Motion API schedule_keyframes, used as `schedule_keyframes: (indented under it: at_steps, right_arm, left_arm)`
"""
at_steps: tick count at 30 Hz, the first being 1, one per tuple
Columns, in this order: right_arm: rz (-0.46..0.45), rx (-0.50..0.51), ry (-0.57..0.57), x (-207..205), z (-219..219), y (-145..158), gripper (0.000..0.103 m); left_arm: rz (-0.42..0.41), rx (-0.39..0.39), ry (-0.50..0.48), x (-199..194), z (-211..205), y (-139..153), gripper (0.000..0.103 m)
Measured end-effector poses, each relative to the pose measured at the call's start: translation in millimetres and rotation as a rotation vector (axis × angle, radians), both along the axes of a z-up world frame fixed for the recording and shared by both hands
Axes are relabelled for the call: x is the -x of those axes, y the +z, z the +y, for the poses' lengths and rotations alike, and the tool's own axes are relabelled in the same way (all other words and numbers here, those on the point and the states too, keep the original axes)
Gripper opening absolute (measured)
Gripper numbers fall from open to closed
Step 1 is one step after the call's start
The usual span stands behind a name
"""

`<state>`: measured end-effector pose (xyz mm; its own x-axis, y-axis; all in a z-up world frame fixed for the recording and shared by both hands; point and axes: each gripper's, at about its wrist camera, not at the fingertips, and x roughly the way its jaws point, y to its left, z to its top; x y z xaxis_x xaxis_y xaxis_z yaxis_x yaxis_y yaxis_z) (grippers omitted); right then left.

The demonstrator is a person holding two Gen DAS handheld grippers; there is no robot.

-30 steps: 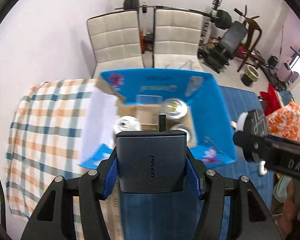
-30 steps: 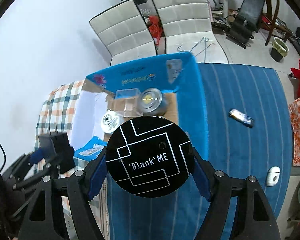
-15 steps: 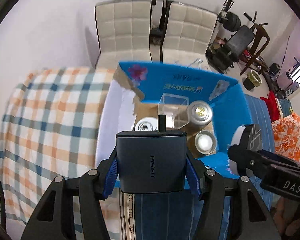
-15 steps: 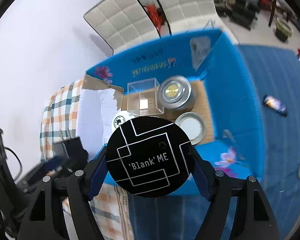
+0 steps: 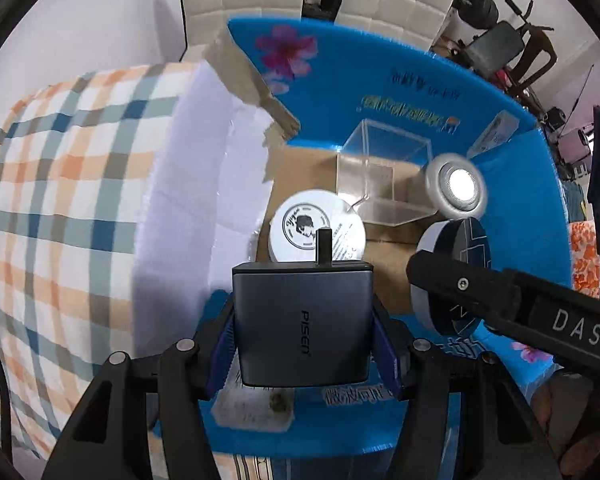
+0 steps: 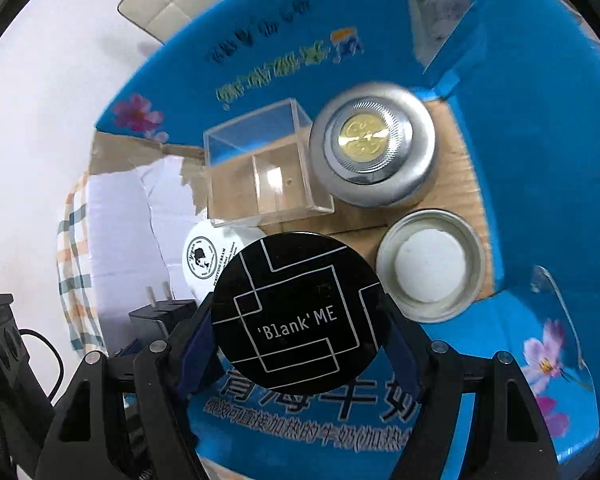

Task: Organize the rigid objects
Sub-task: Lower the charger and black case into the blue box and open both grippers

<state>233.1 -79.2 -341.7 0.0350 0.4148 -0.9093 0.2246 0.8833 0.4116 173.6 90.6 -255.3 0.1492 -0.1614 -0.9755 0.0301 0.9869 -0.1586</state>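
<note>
Left tool (image 5: 302, 344) clamps a grey charger (image 5: 302, 326), right tool (image 6: 300, 344) a black round tin (image 6: 300, 314); ahead, the blue box (image 6: 540, 160) already holds four items, these two remain.

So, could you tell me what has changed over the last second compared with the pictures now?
Both grippers have moved forward and down toward the blue box, which now fills each view. The right gripper carries the black disc over the box floor; the left gripper brings the grey charger over the near-left corner. Nothing was released. The clear cube, silver tin, open tin and white jar stayed put.
</note>
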Motion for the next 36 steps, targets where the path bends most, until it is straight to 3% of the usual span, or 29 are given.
schedule_keyframes:
  at_steps: [7,14,17,19,22,25,27,29,36]
  right_arm:
    - [0.069,-0.010,0.036,-0.9,4.6,-23.6,0.079]
    - [0.107,-0.004,0.045,5.8,1.3,-36.1,0.080]
    - [0.110,-0.002,0.059,8.8,-0.4,-36.8,0.084]
    - [0.104,-0.004,0.064,7.7,3.8,-36.5,0.086]
    - [0.094,-0.003,0.073,11.9,0.0,-28.6,0.087]
    - [0.071,0.025,0.081,16.4,-4.4,-19.0,0.100]
    - [0.042,0.066,0.093,20.3,-8.3,-9.6,0.103]
    - [0.019,0.110,0.106,21.9,-9.5,1.4,0.103]
    - [-0.071,0.283,0.187,33.7,-21.6,34.4,0.103]
  left_arm:
    - [0.050,0.006,-0.027,0.8,-4.6,-19.8,0.059]
    - [0.066,-0.006,-0.038,5.6,-3.4,-16.9,0.059]
    - [0.053,-0.003,-0.035,5.1,-2.1,-10.7,0.063]
    - [0.042,-0.012,-0.033,9.1,-1.3,-5.3,0.071]
    - [0.035,0.001,-0.024,12.6,1.9,-0.2,0.081]
    - [0.032,-0.012,-0.014,16.3,5.2,2.8,0.082]
    - [0.027,-0.027,-0.010,18.4,7.4,4.3,0.095]
    - [0.024,-0.036,-0.002,20.7,10.4,7.8,0.100]
    - [-0.002,-0.071,0.002,21.5,8.7,22.7,0.101]
